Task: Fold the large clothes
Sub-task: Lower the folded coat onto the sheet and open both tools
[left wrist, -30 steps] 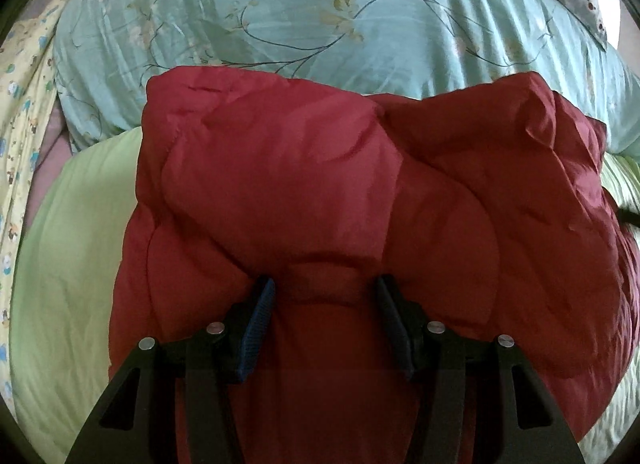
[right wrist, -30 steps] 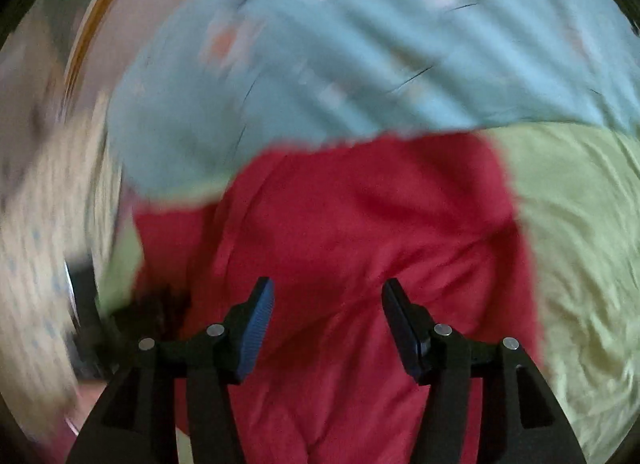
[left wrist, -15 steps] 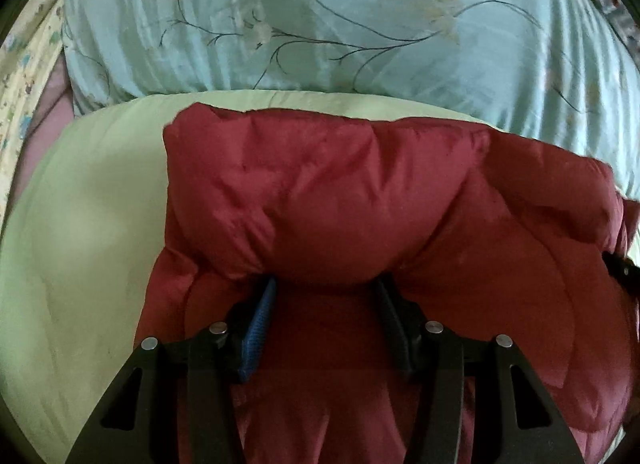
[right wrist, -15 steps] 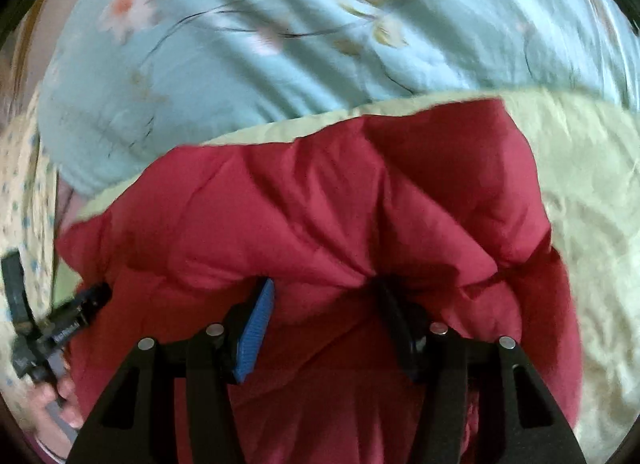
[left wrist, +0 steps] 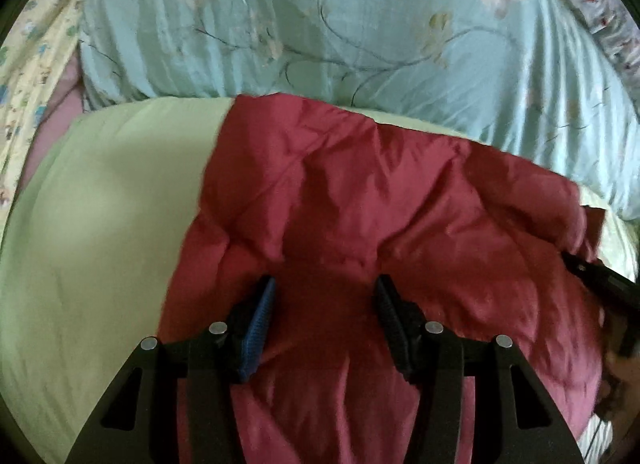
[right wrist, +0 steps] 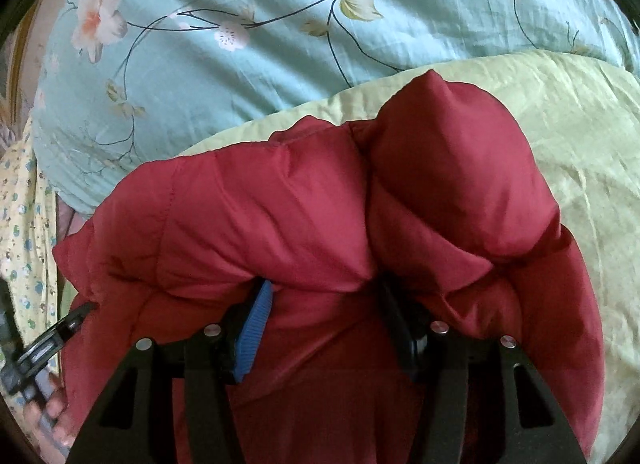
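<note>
The red puffy jacket (left wrist: 360, 223) is lying on the pale green sheet (left wrist: 100, 244), bunched into a thick padded heap with its far edge up around 12 o'clock, almost reaching the teal floral quilt (left wrist: 320, 23) (that quilt fills the whole top of both wrist views).

My left gripper (left wrist: 324, 316) is clamped on a fat fold of the jacket: the blue pad (left wrist: 258, 328) and the black one (left wrist: 390, 324) both press into the fabric, and red cloth fills everything between them. From this camera the jacket spreads toward 3 o'clock, where I can just see my other gripper's black tip poking into its edge.

My right gripper (right wrist: 328, 324) has a grip too. A puffy roll of the jacket (right wrist: 320, 223) spills right over the fingertips, so the black finger is mostly buried and only the blue pad (right wrist: 256, 328) shows clearly. A rounded lump of jacket sticks up at about 1 o'clock.

In the right view, the left gripper (right wrist: 80, 314) sits at 8 o'clock touching the jacket's edge, with my hand (right wrist: 52, 412) below it. A yellow printed cloth (right wrist: 24, 244) runs along the 9 o'clock side.
</note>
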